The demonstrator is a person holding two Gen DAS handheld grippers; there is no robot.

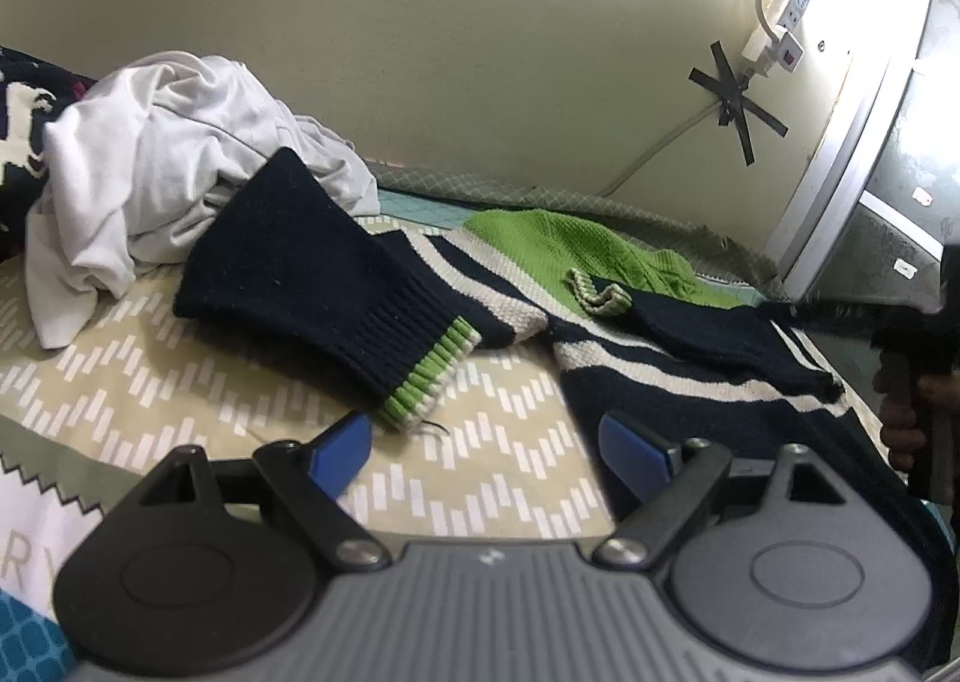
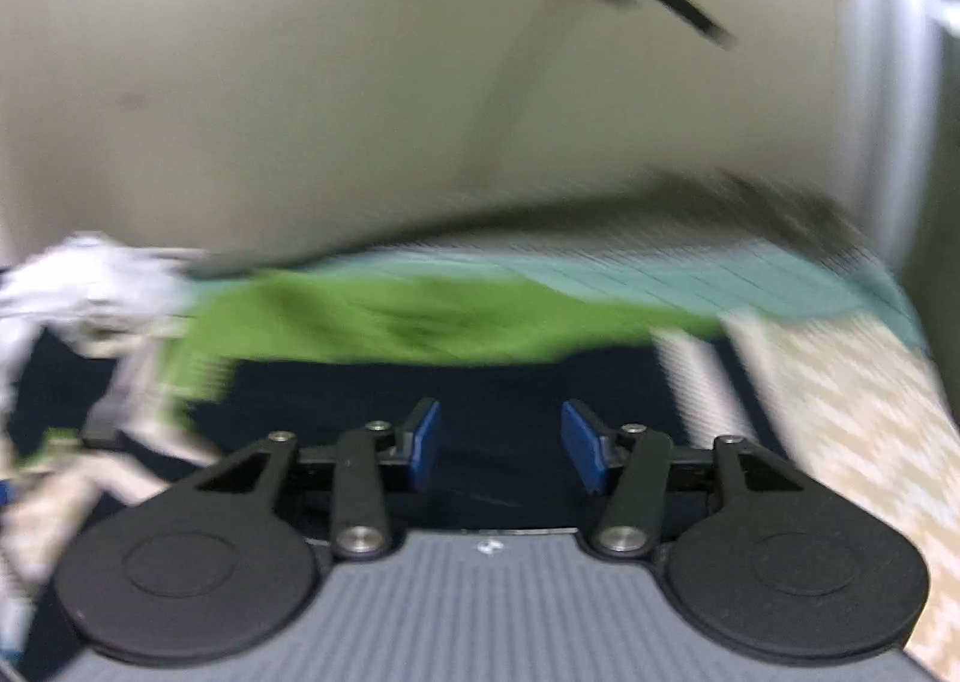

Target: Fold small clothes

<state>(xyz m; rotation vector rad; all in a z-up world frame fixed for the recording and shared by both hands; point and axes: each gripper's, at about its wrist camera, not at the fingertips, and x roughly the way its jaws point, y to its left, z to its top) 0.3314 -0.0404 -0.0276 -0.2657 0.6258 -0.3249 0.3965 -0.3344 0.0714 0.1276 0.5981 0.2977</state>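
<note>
Nearest to us in the left wrist view, our left gripper [image 1: 483,451] hangs with its jaws spread wide and nothing between the blue pads [image 1: 342,445]; bare patterned bedspread [image 1: 180,382] lies under it, with free cloth running off to the left. Just past the left pad lies the green-and-white ribbed cuff [image 1: 435,379] of the sweater's navy sleeve [image 1: 300,262], which slants up and left from there. The right pad sits over the near edge of the sweater [image 1: 690,376], whose navy and cream stripes spread right toward the bed's edge. At that right edge we see a hand [image 1: 912,418] gripping a dark handle. Farther back the sweater's green yoke [image 1: 570,244] lies flat, a small striped cuff [image 1: 594,295] curled on it. Left of the sleeve, a heap of white garments [image 1: 168,165] blocks that side and touches the sleeve's upper end. Beyond everything stands the pale wall [image 1: 480,51], with black tape crosses [image 1: 735,99] and a power strip [image 1: 792,9].

The right wrist view is badly smeared. Our right gripper [image 2: 499,451] has its jaws partly apart, released, with nothing pinched between them; navy sweater cloth [image 2: 498,382] lies below and beyond them. Behind it we make out the blurred green band [image 2: 390,322], then a teal sheet [image 2: 720,286], with bare bedspread [image 2: 852,412] open to the right.
</note>
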